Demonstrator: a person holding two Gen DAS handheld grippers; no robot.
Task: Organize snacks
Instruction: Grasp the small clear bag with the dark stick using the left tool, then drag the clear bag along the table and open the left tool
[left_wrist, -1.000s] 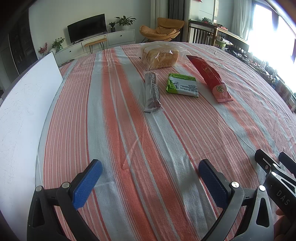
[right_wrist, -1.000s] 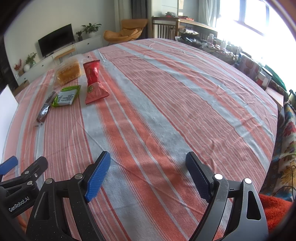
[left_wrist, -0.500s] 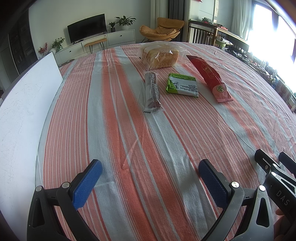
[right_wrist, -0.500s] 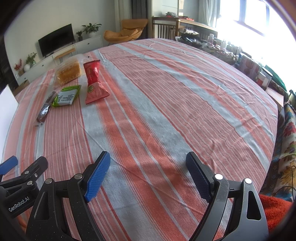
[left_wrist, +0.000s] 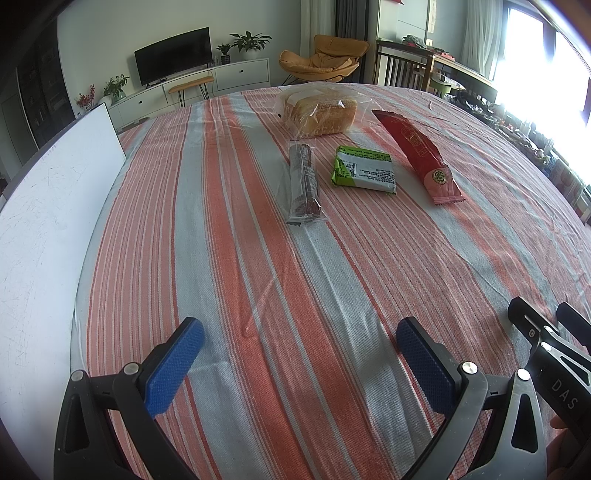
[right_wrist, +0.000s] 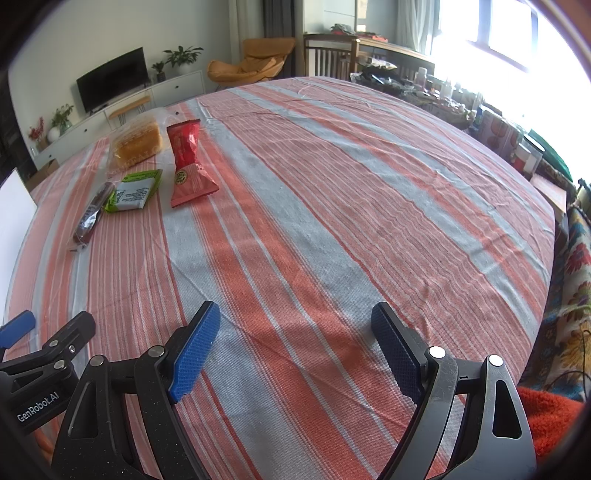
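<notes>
Left wrist view, L to R: white board (left_wrist: 44, 229) lies far left of the left hand-held gripper (left_wrist: 299, 354), along the edge of the surface (left_wrist: 236, 258) w/ its striped cloth. Left hand-held gripper is wide open, empty, blue pads apart just above the cloth. Well ahead of it: dark snack bar (left_wrist: 303, 184), green packet (left_wrist: 364, 170) just right of the bar, bagged bread (left_wrist: 320, 110) beyond both, red pouch (left_wrist: 419, 157) farthest right. Snacks lie close together, not touching the gripper.

Right wrist view: right hand-held gripper (right_wrist: 295, 350) also wide open, nothing between its pads. Same snacks sit far ahead-left of it; cloth straight ahead is bare.
</notes>
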